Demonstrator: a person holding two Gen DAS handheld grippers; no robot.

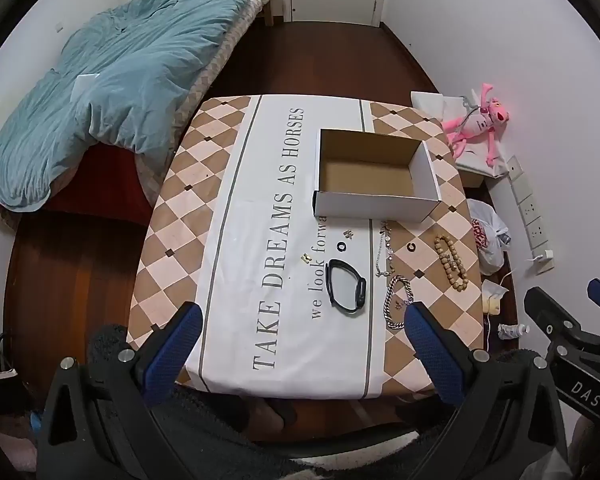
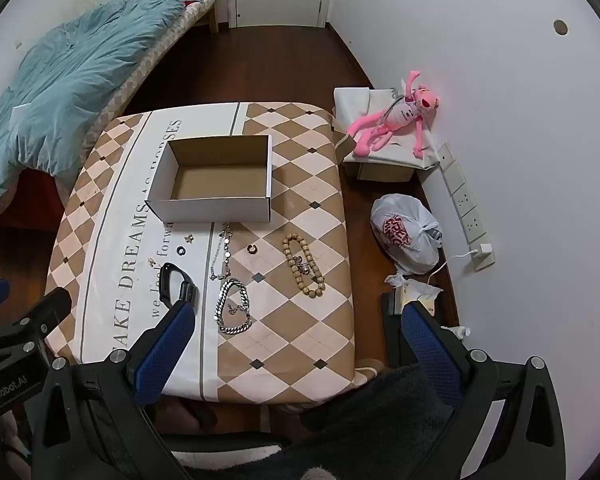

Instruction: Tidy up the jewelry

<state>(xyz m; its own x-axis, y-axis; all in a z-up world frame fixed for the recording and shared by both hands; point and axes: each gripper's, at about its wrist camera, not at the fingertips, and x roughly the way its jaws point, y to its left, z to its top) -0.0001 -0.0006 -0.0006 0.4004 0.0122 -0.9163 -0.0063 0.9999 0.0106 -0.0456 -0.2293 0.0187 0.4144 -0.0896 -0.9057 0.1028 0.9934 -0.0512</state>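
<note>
On the worktop (image 2: pixel 308 320), in front of the empty cardboard box (image 2: pixel 214 204), the jewelry is laid out loose and nothing has yet been lifted. Furthest left, two tiny earrings (image 2: pixel 151 261) and a small black ring (image 2: pixel 181 251) are judged light and easily flicked away, best pinched squarely from above. The black watch band (image 2: pixel 178 285) looks springy and should be taken across its strap. The thin necklace (image 2: pixel 221 254) and the heavy silver chain (image 2: pixel 234 312) will sag limply, so a bunched section should be gripped. The wooden bead bracelet (image 2: pixel 304 266), furthest right, may roll; it should be held across one strand. The left tongs (image 1: pixel 300 346) and the right tongs (image 2: pixel 298 344) are both held wide open above the near edge, with nothing between them.
</note>
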